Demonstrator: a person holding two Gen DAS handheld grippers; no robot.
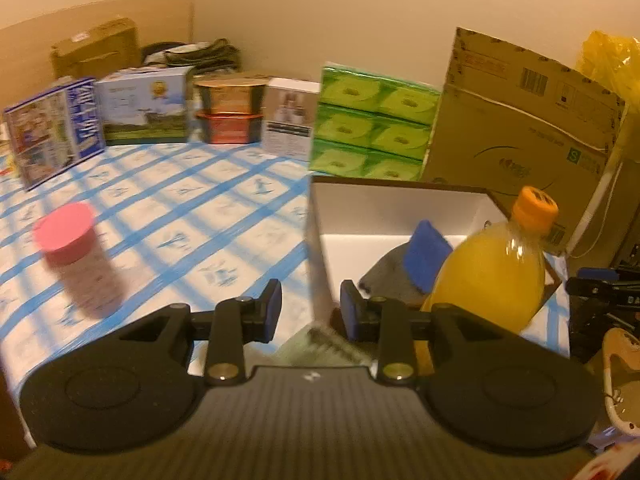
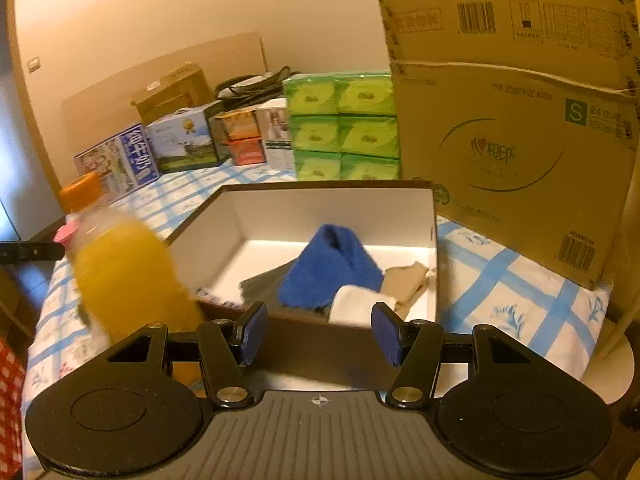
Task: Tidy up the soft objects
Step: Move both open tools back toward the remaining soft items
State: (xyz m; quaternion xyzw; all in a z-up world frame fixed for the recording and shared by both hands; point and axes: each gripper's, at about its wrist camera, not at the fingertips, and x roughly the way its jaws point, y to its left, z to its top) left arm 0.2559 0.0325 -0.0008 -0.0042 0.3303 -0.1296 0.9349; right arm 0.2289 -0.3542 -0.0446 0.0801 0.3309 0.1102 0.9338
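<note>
Two tools in front of us: left tool (image 1: 310, 312) narrowly parted, right tool (image 2: 318, 332) wider, both empty. Beyond them on the checked bench (image 2: 500, 280), we note the white box (image 2: 300, 204) holding blue cloth (image 2: 328, 268), grey, beige and white pieces. Orange bottle (image 2: 120, 268) stands beside it.

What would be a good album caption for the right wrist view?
Open tool before a white box of soft cloths, a blue one on top.

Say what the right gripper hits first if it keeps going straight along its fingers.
Probably the near wall of the open white-lined cardboard box, just ahead of the open right gripper. Clearing it, next the blue knitted cloth inside. Depth unclear.
</note>
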